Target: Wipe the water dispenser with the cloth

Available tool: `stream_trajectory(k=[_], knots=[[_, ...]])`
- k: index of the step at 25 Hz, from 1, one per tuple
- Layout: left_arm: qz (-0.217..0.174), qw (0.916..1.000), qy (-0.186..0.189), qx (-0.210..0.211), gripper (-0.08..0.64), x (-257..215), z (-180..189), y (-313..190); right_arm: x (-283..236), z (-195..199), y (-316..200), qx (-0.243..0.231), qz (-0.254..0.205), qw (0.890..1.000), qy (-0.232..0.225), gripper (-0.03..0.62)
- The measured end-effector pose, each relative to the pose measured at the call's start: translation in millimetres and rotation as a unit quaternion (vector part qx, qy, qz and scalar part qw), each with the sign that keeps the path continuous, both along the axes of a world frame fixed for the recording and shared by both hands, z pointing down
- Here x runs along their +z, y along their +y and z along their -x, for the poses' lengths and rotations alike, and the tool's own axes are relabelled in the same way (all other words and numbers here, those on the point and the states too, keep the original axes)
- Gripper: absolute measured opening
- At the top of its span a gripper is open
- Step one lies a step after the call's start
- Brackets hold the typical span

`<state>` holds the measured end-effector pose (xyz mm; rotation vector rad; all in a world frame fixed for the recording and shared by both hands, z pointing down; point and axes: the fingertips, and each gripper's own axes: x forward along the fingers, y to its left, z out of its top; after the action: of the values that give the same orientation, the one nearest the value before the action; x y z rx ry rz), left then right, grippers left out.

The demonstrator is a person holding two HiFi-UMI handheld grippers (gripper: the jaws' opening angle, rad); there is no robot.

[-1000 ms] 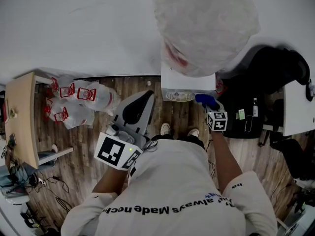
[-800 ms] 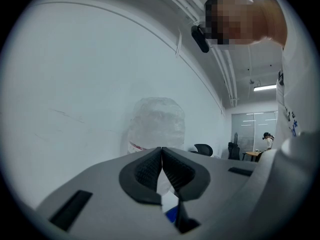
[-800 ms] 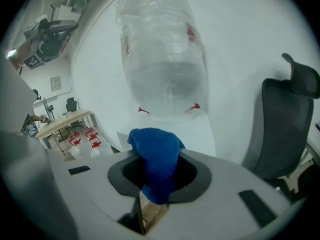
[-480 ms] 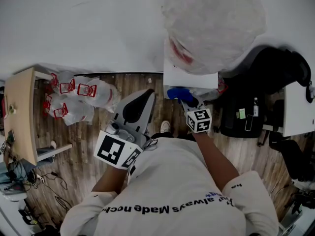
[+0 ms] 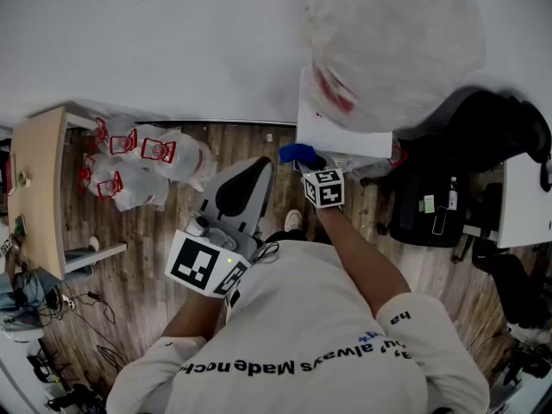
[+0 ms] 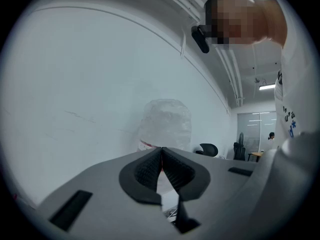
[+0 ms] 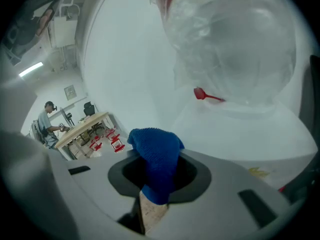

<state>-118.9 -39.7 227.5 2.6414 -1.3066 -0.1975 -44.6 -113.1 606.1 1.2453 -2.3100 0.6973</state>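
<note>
The white water dispenser point(image 5: 341, 128) stands against the wall with a plastic-wrapped bottle point(image 5: 392, 46) on top; in the right gripper view its white body point(image 7: 240, 129) and bottle point(image 7: 235, 44) fill the right side. My right gripper point(image 5: 302, 154) is shut on a blue cloth point(image 5: 297, 153) at the dispenser's lower left front corner. The cloth point(image 7: 157, 156) bulges out between the jaws. My left gripper point(image 5: 241, 192) is held close to my body, shut and empty, its jaws point(image 6: 161, 170) pointing towards the dispenser.
A wooden table point(image 5: 39, 197) stands at the left with several red-printed plastic bags point(image 5: 142, 166) beside it. A black office chair point(image 5: 483, 153) and a black bag point(image 5: 427, 205) sit right of the dispenser. Cables point(image 5: 78, 317) lie on the wood floor.
My right gripper has carried the blue cloth leftwards across the dispenser's front, from its right side to its left corner. The left gripper has stayed put.
</note>
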Motion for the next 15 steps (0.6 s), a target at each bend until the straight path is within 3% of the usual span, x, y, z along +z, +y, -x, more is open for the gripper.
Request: stream_trajectory(k=[6,15], knots=[[0.001,1.0,0.001,-0.004,0.02,-0.3,5.3,-3.3,21.9,-0.7,3.0,-0.012,0.007,0.998,0.056,0.092],[-0.003,1.0,0.001,0.002,0.02,-2.5,-1.7,-5.2,31.6,-42.6,3.5,0.056,0.031,0.998,0.025,0.091]])
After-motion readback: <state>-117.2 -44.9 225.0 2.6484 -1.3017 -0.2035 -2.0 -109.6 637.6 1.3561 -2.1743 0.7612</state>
